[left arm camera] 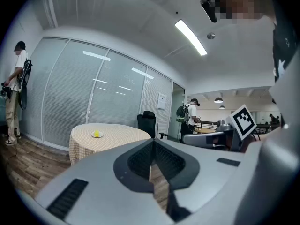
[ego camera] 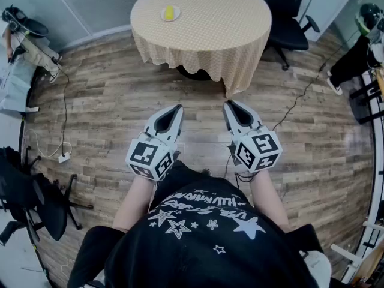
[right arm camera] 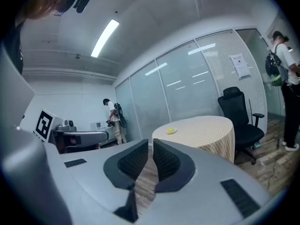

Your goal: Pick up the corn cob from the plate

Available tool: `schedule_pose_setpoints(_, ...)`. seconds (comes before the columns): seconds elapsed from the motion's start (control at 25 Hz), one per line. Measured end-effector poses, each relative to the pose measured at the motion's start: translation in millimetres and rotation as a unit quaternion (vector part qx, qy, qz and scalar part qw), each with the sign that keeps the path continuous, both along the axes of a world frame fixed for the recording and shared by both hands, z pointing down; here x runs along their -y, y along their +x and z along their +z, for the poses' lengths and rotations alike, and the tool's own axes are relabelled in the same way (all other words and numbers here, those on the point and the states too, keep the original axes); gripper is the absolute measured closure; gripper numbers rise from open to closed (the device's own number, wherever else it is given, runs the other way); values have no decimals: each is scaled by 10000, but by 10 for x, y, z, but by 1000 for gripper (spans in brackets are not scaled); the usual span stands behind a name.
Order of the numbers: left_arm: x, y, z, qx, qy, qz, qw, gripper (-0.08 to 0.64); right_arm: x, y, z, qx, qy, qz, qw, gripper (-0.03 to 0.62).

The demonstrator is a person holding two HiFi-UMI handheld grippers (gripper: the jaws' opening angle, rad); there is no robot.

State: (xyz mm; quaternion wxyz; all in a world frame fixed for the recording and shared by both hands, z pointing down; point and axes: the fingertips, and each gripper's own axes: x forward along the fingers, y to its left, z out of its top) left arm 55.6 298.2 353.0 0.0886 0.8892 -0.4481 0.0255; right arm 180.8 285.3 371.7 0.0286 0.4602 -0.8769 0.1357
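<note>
A yellow corn cob [ego camera: 170, 12] lies on a small white plate [ego camera: 163, 17] at the far left part of a round table [ego camera: 210, 17] with a checked cloth. Both grippers are held side by side at waist height over the wooden floor, well short of the table. My left gripper [ego camera: 178, 108] is shut with nothing in it, and so is my right gripper [ego camera: 230, 105]. In the left gripper view the corn cob [left arm camera: 97, 134] shows small and far beyond the left gripper [left arm camera: 153, 142]. In the right gripper view the corn cob [right arm camera: 171, 130] sits past the right gripper [right arm camera: 151, 142].
A black office chair [ego camera: 288, 17] stands right of the table, another chair [ego camera: 36, 203] at the left near a floor cable [ego camera: 63, 131]. A person [ego camera: 27, 44] stands at the far left, another person [ego camera: 360, 53] at the right. Glass partitions [left arm camera: 84, 93] run behind the table.
</note>
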Motion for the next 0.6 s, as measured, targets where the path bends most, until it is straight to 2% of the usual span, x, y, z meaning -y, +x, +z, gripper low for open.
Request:
schedule_pose_setpoints(0.24,-50,-3,29,92,-16,-44,9999,554,-39,-22,25,-20,6,-14,10000,545)
schedule_pose_setpoints(0.6,-23,-4,157,198,-259,-178,9993,554,-30,50,102,-170,7,117,9998,545)
